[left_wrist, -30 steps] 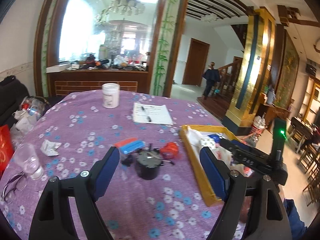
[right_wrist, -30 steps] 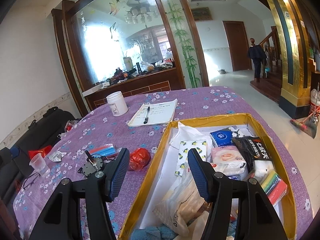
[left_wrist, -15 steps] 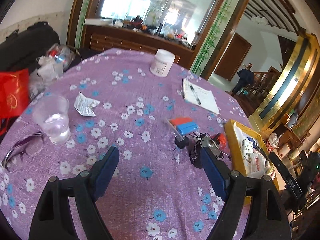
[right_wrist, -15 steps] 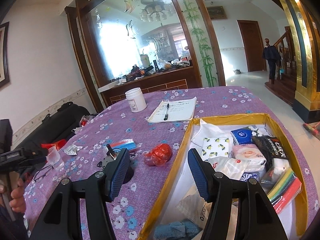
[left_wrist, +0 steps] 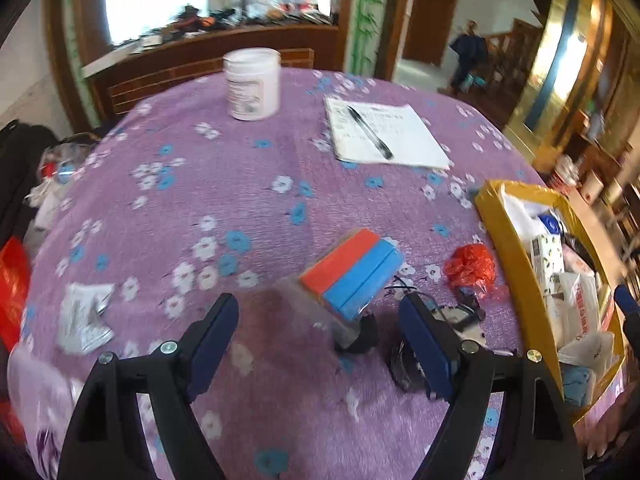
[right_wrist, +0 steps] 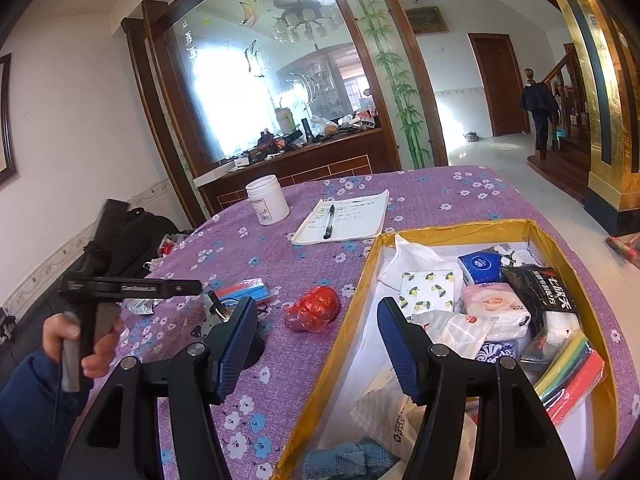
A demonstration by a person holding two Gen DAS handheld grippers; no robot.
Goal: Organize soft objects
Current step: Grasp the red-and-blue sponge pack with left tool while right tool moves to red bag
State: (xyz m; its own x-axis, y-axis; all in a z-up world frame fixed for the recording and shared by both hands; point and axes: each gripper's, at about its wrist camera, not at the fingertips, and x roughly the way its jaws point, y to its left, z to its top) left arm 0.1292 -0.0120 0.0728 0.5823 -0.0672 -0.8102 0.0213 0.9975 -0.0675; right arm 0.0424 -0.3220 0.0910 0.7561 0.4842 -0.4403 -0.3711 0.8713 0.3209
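Note:
An orange and blue sponge pack (left_wrist: 352,272) lies on the purple flowered tablecloth (left_wrist: 208,184), just ahead of my open, empty left gripper (left_wrist: 320,332). A crumpled red plastic bag (left_wrist: 470,266) lies to its right, near the yellow box (left_wrist: 516,276). In the right wrist view the sponge pack (right_wrist: 246,290) and red bag (right_wrist: 314,314) lie left of the yellow box (right_wrist: 356,300), which holds tissue packs, bags and cloths. My right gripper (right_wrist: 316,344) is open and empty above the box's left wall.
A black round device with wires (left_wrist: 404,360) sits under the left gripper's right finger. A white jar (left_wrist: 252,84), a notepad with pen (left_wrist: 380,136) and a foil wrapper (left_wrist: 82,322) are on the table. The left hand-held unit (right_wrist: 120,288) shows in the right wrist view.
The left gripper swung back right and closer to the table; the sponge pack now lies just ahead of its fingers. The right gripper rose slightly and stays over the box's left wall.

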